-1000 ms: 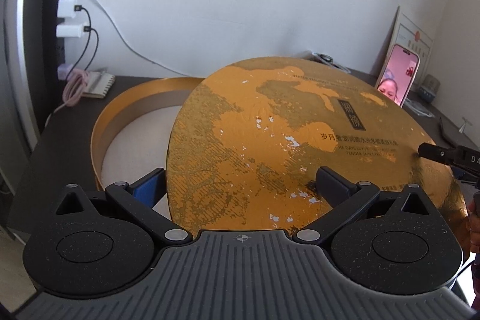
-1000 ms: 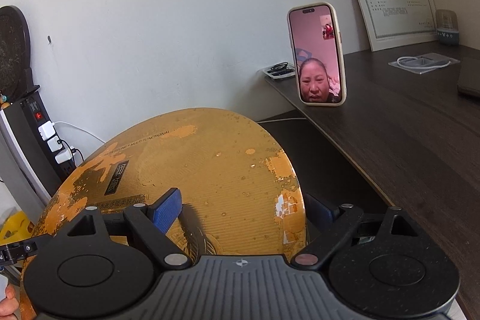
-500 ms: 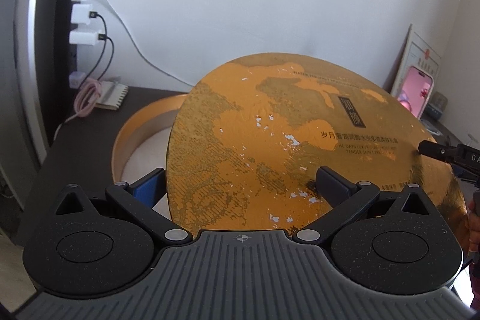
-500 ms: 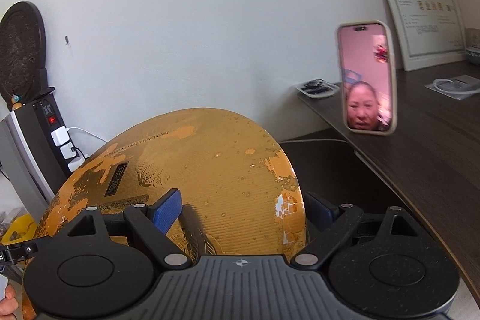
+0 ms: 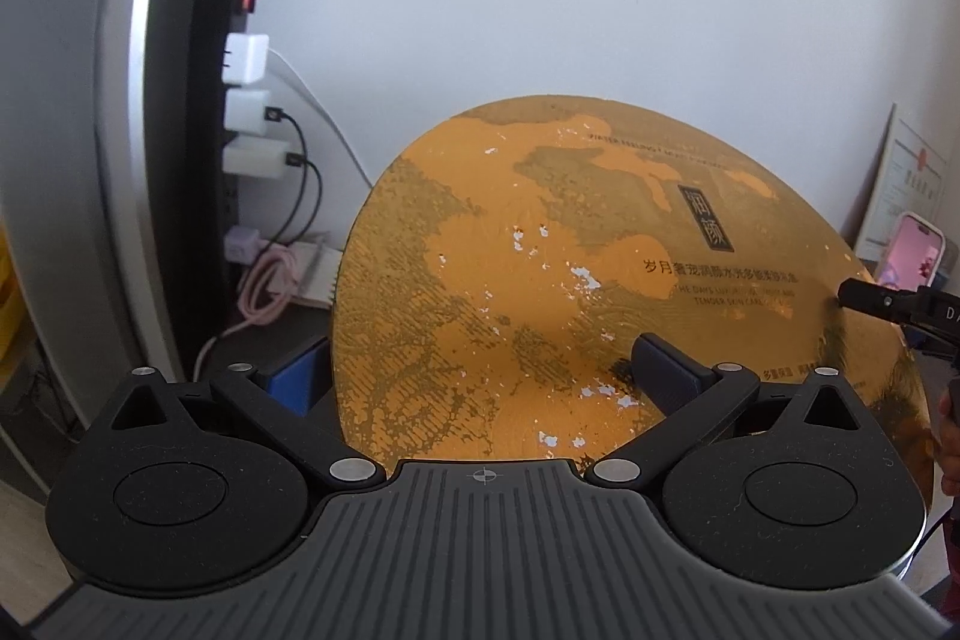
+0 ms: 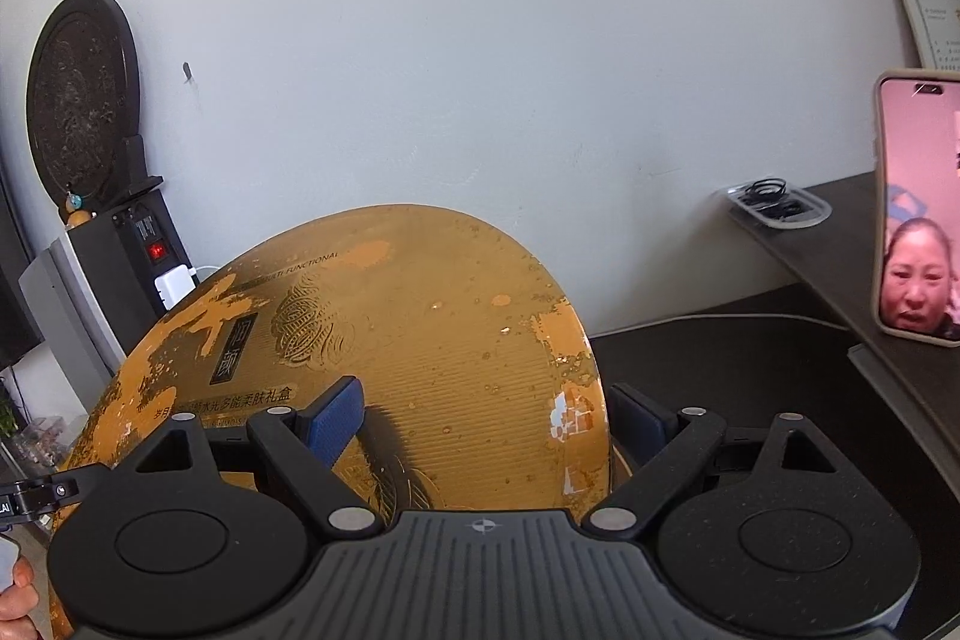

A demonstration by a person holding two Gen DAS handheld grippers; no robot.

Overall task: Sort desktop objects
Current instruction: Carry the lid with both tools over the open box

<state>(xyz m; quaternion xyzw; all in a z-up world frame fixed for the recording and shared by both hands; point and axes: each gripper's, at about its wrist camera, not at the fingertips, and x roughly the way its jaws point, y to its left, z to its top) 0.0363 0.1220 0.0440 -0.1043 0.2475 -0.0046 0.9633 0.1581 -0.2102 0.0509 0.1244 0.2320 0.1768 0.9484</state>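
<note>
Beside the power strip now, gold lid.

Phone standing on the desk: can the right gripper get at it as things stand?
Probably not yet. The right gripper is clamped on the gold lid, which the left gripper also holds, so its jaws are taken. Otherwise the phone stands to its right across bare desk.

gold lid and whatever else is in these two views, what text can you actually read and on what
"润颜" on the dark tag of the gold lid.
"岁月眷宠润颜水光多能柔肤礼盒" below it on the lid, partly worn.
"THE DAYS ... TENDER SKIN CARE" under that, mid-words blurred.
"MULTI FUNCTIONAL" near the lid's rim, start faint.
"D A" on the right tool, cut off.
"LAI" on the left tool, cut off.
Framed certificate: too small to read.
</note>
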